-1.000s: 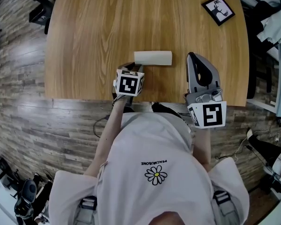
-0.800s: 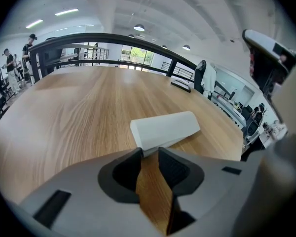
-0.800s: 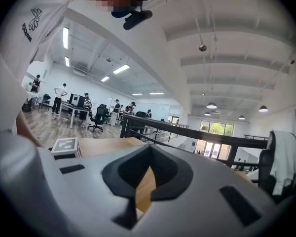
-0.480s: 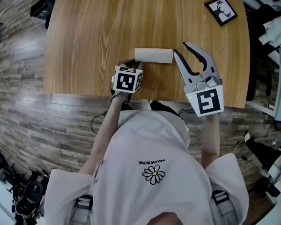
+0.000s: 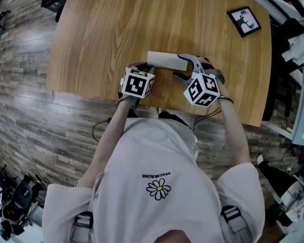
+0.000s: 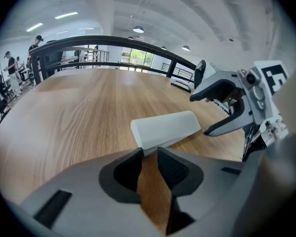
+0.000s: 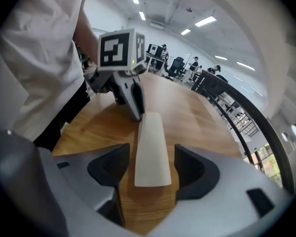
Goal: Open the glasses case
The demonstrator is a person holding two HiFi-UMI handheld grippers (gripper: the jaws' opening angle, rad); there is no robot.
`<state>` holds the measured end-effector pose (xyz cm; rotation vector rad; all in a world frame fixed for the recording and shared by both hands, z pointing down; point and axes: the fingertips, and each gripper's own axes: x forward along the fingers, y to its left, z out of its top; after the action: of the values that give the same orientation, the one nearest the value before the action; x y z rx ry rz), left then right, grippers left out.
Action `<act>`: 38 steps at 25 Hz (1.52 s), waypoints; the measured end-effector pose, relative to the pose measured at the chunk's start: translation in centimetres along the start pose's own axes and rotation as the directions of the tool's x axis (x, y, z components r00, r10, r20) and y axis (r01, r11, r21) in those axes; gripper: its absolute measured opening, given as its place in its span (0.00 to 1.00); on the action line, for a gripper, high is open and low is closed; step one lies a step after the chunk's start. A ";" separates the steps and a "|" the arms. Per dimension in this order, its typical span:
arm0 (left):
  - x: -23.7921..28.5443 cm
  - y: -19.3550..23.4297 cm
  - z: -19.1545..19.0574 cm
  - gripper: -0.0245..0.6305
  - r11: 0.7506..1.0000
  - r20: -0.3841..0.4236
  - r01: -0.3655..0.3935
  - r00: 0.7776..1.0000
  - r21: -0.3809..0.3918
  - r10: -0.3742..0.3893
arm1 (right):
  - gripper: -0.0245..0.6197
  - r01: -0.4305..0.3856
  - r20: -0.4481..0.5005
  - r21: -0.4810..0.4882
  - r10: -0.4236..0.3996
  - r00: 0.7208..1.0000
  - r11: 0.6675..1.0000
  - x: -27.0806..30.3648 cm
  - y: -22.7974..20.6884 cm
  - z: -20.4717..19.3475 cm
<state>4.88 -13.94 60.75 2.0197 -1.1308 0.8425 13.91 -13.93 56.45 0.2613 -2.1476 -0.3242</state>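
A white glasses case (image 5: pixel 166 60) lies closed on the wooden table (image 5: pixel 111 24), lengthwise from left to right. My left gripper (image 5: pixel 142 67) sits at its left end. In the left gripper view the jaws are closing, and the case's (image 6: pixel 167 128) near corner is pinched between their tips (image 6: pixel 148 152). My right gripper (image 5: pixel 184 68) is at the case's right end, and its jaws are opening. In the right gripper view the case (image 7: pixel 150 149) lies between the wide jaws (image 7: pixel 150 166) with a gap on each side, so neither pad touches it.
A small black-framed picture (image 5: pixel 244 21) lies at the table's far right corner. The table's near edge runs just below both grippers, against the person's body. Chairs and clutter stand on the wood floor to the right and left of the table.
My right gripper dropped from the table's front right edge, rolled over, opened wide and came around the case's right end. The left gripper stayed put at the left end.
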 end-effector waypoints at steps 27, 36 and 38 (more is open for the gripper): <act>-0.5 0.3 -0.2 0.21 1.000 0.005 0.004 1.000 0.002 -0.004 | 0.40 -0.088 -0.093 0.021 0.089 0.992 0.996 2.9 0.0 -1.5; -0.6 0.3 -0.3 0.21 1.000 0.003 0.015 1.000 0.011 -0.015 | 0.21 -0.153 -0.078 0.134 0.165 0.983 0.979 1.2 -1.3 -0.1; -0.5 0.4 -0.3 0.21 1.000 0.005 0.015 1.000 0.014 -0.015 | 0.14 -0.134 -0.083 0.118 0.144 0.986 0.984 1.0 -1.7 0.2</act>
<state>4.28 -13.63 60.58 2.0404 -1.1145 0.8398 13.29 -15.84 56.50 0.1850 -2.0833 -0.1087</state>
